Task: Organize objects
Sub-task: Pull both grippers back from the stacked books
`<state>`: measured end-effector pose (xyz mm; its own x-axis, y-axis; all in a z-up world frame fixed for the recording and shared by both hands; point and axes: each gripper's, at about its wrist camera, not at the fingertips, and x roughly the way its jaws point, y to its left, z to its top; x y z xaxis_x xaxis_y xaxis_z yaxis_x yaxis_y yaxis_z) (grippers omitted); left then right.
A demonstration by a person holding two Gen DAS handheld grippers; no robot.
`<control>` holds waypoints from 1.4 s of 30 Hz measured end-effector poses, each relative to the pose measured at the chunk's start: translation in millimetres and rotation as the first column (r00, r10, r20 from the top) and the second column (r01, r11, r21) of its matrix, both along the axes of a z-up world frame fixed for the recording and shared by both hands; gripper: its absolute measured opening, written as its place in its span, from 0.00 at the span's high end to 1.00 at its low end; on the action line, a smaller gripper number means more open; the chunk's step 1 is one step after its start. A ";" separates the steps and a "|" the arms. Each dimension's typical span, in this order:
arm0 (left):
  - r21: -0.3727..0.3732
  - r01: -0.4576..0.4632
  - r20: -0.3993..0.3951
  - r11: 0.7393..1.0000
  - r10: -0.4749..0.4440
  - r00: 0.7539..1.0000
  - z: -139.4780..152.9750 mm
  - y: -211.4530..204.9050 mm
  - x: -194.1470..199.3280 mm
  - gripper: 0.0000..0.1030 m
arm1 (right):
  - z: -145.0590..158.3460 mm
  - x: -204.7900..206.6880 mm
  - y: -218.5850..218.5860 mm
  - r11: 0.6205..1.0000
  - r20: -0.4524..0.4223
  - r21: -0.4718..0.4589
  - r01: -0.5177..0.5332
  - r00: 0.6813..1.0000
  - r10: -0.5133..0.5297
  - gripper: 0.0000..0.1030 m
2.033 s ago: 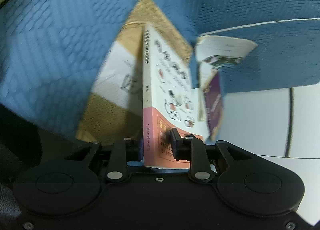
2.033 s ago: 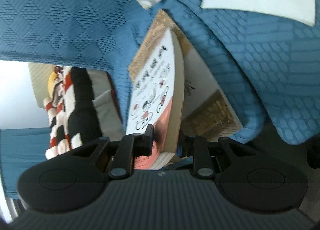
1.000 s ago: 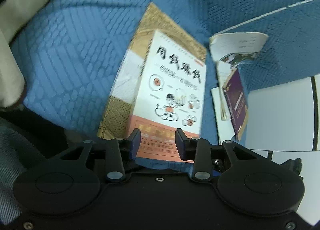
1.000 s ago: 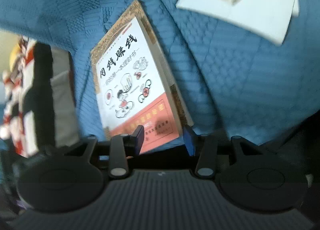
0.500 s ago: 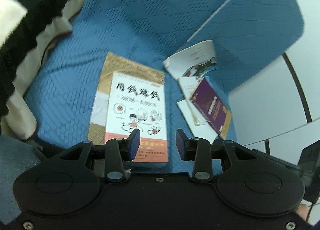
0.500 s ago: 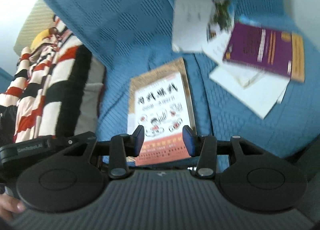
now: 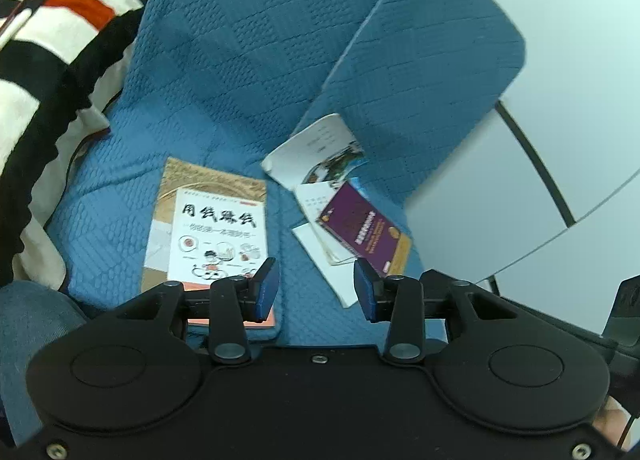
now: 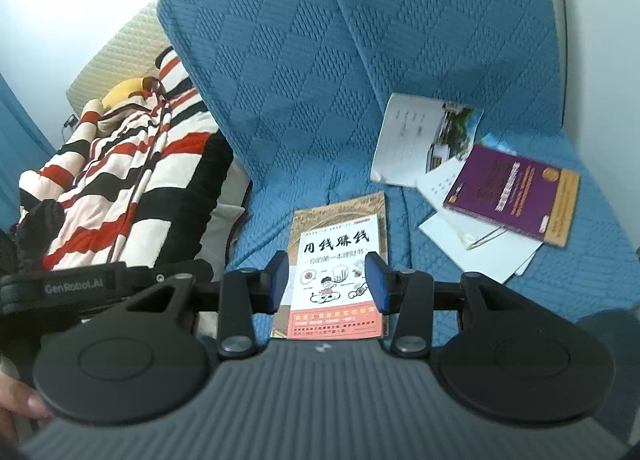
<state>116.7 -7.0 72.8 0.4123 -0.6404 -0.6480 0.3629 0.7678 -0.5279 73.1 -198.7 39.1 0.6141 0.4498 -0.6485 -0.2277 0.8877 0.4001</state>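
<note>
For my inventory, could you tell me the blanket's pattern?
The blanket has red, black and white stripes, clearest in the right wrist view.

The white book's (image 7: pixel 218 232) near end was hidden behind the left hand-held gripper (image 7: pixel 316 288). The purple book's (image 8: pixel 508 188) lettering was blurred. The striped blanket (image 7: pixel 44 20) ran off the left edge.

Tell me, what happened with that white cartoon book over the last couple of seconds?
Both grippers held the white cartoon book on edge, then laid it flat on the brown book and let go. The left gripper, jaws just opened wider, and the right gripper have pulled up and away, empty. The purple book and loose papers stayed put on the blue sofa.
</note>
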 end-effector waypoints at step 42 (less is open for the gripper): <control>0.005 0.140 0.167 0.990 -0.139 0.976 6.4 -23.6 -86.9 0.09 | -26.3 -83.6 -62.1 0.992 0.084 -0.045 0.122 0.990 -0.118 0.55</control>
